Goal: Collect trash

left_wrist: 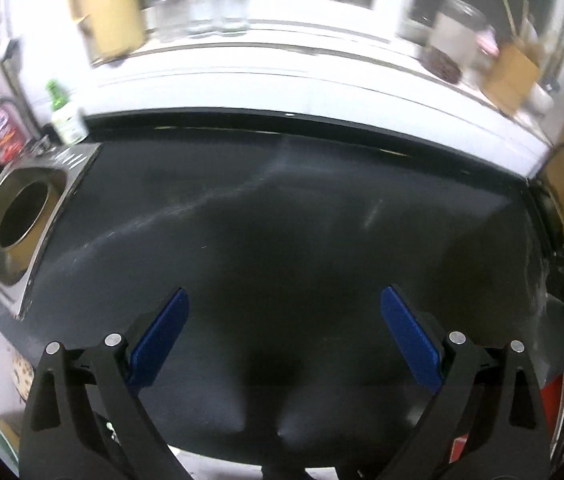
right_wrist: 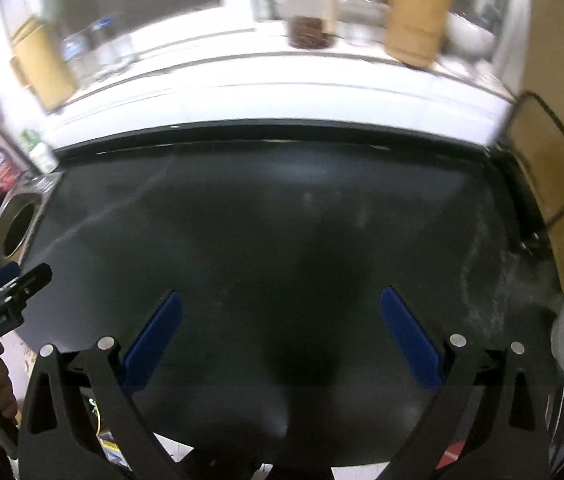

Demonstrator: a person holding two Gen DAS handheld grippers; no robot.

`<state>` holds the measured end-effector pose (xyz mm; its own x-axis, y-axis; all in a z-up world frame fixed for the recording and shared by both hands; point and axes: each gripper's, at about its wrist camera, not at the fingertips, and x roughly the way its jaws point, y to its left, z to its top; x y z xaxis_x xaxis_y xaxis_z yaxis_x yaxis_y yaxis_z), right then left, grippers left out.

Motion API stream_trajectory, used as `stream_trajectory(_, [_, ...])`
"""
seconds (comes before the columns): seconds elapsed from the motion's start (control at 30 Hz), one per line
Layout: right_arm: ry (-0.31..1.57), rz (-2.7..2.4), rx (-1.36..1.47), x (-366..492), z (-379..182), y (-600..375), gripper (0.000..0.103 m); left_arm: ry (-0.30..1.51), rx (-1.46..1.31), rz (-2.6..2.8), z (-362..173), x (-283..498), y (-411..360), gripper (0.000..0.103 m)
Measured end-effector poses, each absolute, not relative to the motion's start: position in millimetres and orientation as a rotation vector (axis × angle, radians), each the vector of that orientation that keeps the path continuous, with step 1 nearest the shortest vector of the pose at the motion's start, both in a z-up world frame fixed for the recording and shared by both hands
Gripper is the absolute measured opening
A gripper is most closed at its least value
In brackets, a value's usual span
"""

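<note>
left gripper (left_wrist: 283,336): you held it spread wide, nothing in it
right gripper (right_wrist: 282,336): also wide, nothing held
countertop (left_wrist: 282,220): dark – under both grippers
trash: couldn't spot any
bin opening (left_wrist: 22,220): steel-framed hole – far left

Matt black countertop (left_wrist: 282,208), brushed-metal sink (left_wrist: 14,216)

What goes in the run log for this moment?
left gripper: open, empty | right gripper: open, empty | black countertop: no trash seen | steel chute: uncovered
</note>
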<state>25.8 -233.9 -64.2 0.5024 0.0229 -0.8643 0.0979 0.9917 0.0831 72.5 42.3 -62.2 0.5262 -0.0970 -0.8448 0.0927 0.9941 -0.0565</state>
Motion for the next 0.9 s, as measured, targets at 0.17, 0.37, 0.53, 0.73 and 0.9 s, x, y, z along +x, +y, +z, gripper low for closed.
stream_trajectory(0.17, [1.043, -0.066, 0.158, 24, -68, -255, 0.096, 1.031, 0.035, -0.145, -66, 72, 16, 0.094])
stream_trajectory(0.37, [1.05, -0.063, 0.152, 32, -70, -257, 0.096, 1.04, 0.051, -0.132, -68, 79, 7, 0.094])
stream_trajectory(0.53, [1.054, -0.052, 0.15, 35, -71, -257, 0.096, 1.035, 0.049, -0.122, -66, 79, 8, 0.094])
stream_trajectory(0.73, [1.059, -0.042, 0.147, 35, -72, -255, 0.096, 1.039, 0.044, -0.109, -67, 79, 9, 0.094])
stream_trajectory(0.9, [1.066, -0.034, 0.14, 35, -73, -252, 0.096, 1.041, 0.041, -0.105, -66, 79, 11, 0.094])
